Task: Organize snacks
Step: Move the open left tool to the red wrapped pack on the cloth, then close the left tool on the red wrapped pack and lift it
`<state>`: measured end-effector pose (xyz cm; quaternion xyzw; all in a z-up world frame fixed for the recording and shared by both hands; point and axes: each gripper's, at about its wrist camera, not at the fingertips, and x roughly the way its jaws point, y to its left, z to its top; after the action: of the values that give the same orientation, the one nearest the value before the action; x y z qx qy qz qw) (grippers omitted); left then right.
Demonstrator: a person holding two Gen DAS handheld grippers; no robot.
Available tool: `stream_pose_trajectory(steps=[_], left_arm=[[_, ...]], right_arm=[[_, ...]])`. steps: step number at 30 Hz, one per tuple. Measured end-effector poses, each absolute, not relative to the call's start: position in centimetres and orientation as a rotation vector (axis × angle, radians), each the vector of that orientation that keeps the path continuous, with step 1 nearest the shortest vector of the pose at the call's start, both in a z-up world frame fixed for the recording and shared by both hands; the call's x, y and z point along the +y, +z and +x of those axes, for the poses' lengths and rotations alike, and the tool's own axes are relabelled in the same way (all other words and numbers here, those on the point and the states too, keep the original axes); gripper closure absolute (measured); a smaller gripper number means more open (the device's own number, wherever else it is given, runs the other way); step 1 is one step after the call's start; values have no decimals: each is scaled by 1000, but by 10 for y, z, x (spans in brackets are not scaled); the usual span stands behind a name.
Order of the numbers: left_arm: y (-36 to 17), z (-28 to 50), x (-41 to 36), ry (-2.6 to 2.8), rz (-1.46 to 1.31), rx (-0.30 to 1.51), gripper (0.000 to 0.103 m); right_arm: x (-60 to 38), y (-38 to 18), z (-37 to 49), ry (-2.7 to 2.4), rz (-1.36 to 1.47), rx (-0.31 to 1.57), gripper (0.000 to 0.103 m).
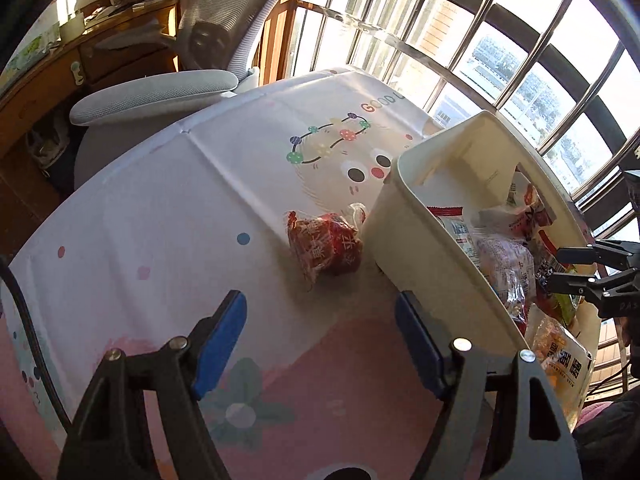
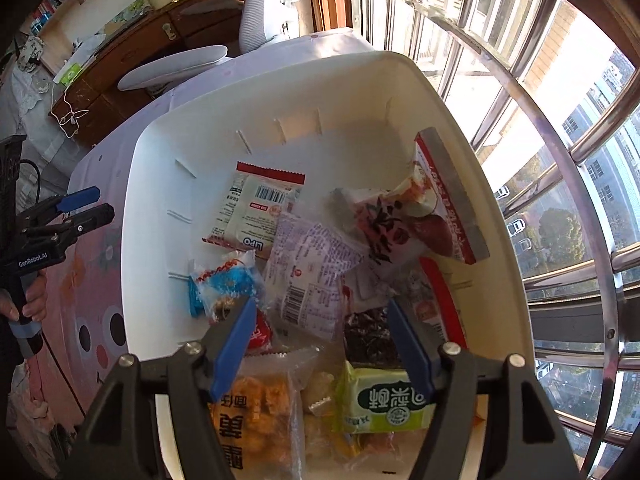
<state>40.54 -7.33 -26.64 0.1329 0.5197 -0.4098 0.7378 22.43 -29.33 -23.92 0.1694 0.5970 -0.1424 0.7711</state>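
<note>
One red snack packet (image 1: 325,249) lengthwise beside bin (image 1: 416,248)

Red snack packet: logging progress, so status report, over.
Both grippers open, empty: left gripper, right gripper over bin. Red snack packet on tablecloth, beside bin. Nothing blocking it.

Home room, wooden desk (image 1: 80,60), barred window (image 1: 500,40)
</note>
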Motion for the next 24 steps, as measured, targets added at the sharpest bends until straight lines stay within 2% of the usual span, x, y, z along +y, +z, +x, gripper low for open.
stream_pose_trajectory(steps=[11,19,24], left_arm=[[-293,422,-103,-1106,396,1025,31],[-302,425,-114,-1178,418,1010,35],[-305,431,-115,-1157,411,1004,44]], right_arm=[[-300,-260,235,-378,410,1339,35],[-303,-262,246,-398,423,1341,35],[-306,-258,249,-410,430,1335,35]])
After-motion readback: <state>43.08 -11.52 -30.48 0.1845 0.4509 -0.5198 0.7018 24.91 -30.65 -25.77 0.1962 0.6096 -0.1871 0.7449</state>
